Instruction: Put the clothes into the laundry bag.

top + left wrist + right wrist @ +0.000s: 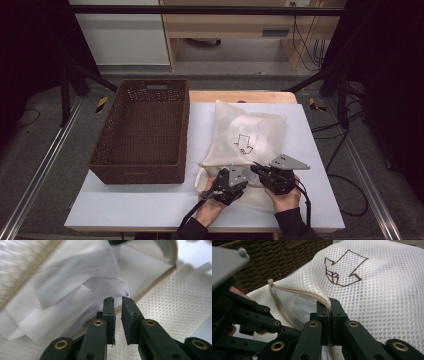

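A white mesh laundry bag (250,130) with a brown arrow mark (342,270) lies on the white board (125,210), its zipped mouth toward me. My right gripper (256,169) is shut on the bag's upper zip edge (294,292) and holds it lifted, with the jaws (330,302) pressed together on the beige tape. My left gripper (243,184) sits at the mouth with its jaws (118,301) a narrow gap apart and nothing between them. They point at folded white cloth (75,290) inside the bag (175,302).
A brown wicker basket (137,172) stands empty to the left of the bag, close beside it. The board's near edge is just under my hands. A wooden tabletop strip (240,96) shows behind the bag, and metal rails run along both sides.
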{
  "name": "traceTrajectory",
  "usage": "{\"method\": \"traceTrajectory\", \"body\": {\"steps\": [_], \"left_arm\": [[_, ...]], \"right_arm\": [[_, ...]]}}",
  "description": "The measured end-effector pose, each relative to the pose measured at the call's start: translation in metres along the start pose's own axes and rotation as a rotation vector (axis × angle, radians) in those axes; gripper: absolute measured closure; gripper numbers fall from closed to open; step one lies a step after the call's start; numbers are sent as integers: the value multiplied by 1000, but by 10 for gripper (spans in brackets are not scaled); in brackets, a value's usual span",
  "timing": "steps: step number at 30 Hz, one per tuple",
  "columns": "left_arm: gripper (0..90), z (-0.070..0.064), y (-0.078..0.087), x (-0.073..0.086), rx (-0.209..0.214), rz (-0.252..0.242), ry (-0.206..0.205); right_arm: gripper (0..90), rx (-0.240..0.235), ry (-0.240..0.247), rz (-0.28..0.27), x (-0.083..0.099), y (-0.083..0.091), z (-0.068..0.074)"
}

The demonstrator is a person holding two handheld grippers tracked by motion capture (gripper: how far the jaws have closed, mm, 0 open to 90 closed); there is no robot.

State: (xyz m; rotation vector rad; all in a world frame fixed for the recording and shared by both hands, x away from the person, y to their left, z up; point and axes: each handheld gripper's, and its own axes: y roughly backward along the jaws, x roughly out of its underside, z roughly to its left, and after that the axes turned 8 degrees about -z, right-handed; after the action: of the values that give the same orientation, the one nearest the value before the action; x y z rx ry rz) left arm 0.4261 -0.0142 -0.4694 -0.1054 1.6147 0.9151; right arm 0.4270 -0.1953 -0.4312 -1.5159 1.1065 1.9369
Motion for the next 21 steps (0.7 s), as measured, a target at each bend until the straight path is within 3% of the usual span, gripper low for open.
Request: {"method": "traceTrajectory", "body": {"steps": [6, 13, 15, 20, 21], "left_arm": [[813, 14, 18, 2, -46, -3, 24], [744, 27, 60, 1, -108, -8, -17], [709, 32, 71, 2, -117, -16, -10], [594, 42, 90, 11, -134, -34, 31], [518, 44, 91, 11, -129, -32, 48]], "right_arm": [[875, -7, 3, 0, 2, 3, -1], [844, -9, 6, 1, 4, 6, 1], [807, -14, 8, -2, 5, 7, 1], [593, -28, 21, -27, 5, 12, 5], [472, -29, 29, -56, 4, 15, 6]]}}
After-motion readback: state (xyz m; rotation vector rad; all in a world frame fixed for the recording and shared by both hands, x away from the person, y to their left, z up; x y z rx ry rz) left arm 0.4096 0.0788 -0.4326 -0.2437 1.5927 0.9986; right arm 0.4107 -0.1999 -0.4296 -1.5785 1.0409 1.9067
